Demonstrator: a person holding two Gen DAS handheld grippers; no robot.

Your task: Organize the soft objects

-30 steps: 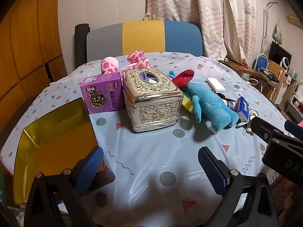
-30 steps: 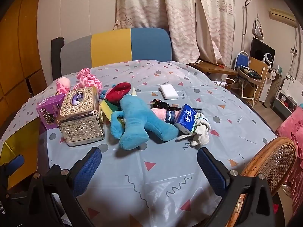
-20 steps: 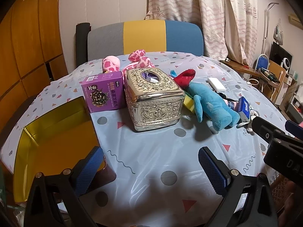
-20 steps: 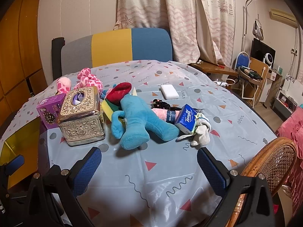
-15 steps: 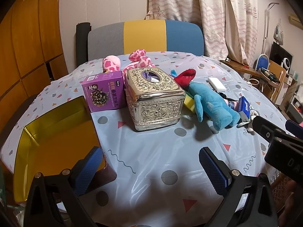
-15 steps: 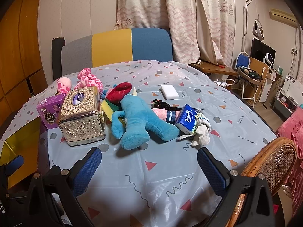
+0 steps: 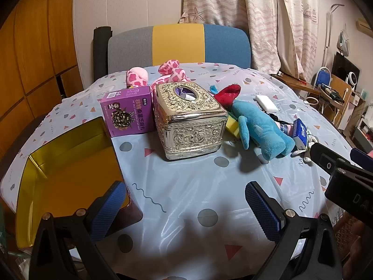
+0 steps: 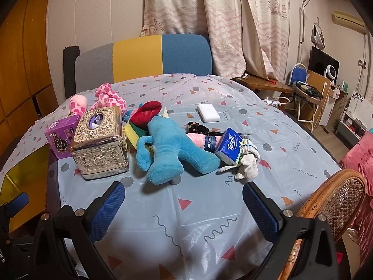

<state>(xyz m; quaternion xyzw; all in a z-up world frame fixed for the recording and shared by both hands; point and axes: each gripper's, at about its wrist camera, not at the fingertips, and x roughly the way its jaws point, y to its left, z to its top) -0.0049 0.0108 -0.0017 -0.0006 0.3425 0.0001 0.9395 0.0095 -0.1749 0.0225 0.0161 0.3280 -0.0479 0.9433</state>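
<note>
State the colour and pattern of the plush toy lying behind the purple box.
Pink plush toy with darker pink blotches, clearest in the right wrist view.

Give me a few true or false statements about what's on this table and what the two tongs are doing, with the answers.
1. Both the left tongs and the right tongs are open and hold nothing. True.
2. The blue plush toy sits inside the yellow box. False: it lies on the tablecloth, right of the silver tissue box.
3. The purple carton stands beside the silver tissue box. True.
4. The Tempo tissue pack is left of the purple carton. False: it lies far to the right, past the blue plush toy.
</note>
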